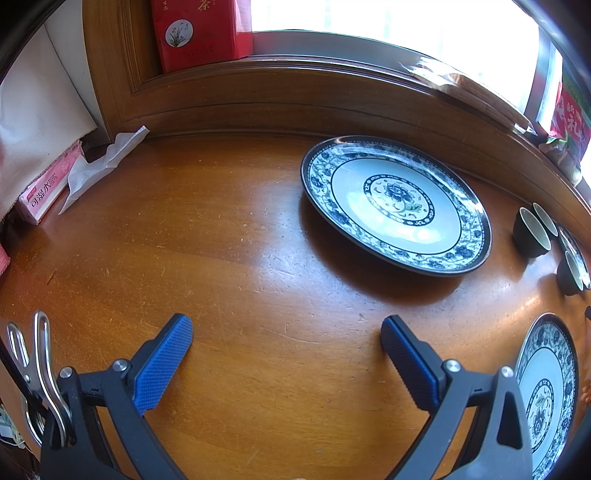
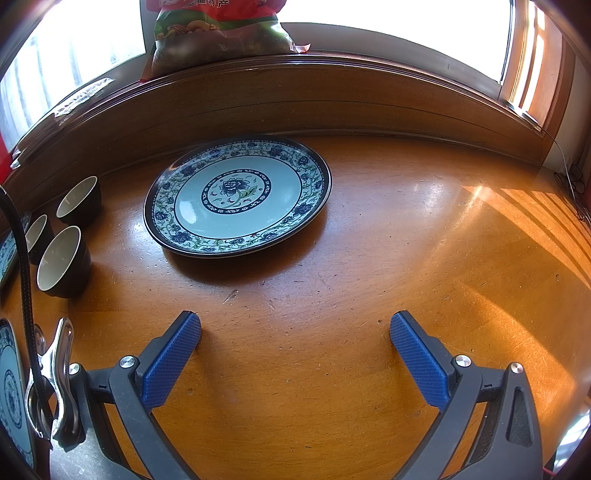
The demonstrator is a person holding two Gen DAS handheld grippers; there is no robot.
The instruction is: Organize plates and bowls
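Three blue-and-white floral plates lie flat on the wooden table (image 1: pixel 229 258). In the left wrist view one plate (image 1: pixel 397 205) sits ahead and to the right of my left gripper (image 1: pixel 286 326), which is open and holds nothing. A second plate (image 1: pixel 550 391) lies at the lower right. Three small dark cups (image 1: pixel 532 232) stand at the right edge. In the right wrist view another plate (image 2: pixel 236 195) lies ahead and left of my right gripper (image 2: pixel 295 325), also open and holding nothing. The cups (image 2: pixel 62 260) stand left of that plate.
A raised wooden window ledge (image 1: pixel 295 96) runs along the back of the table. On it stand a red tea box (image 1: pixel 199 33) and a snack bag (image 2: pixel 218 33). A pink tissue pack (image 1: pixel 48 188) and a crumpled tissue (image 1: pixel 103 162) lie at the far left. A thin cable (image 2: pixel 572 181) hangs at the far right.
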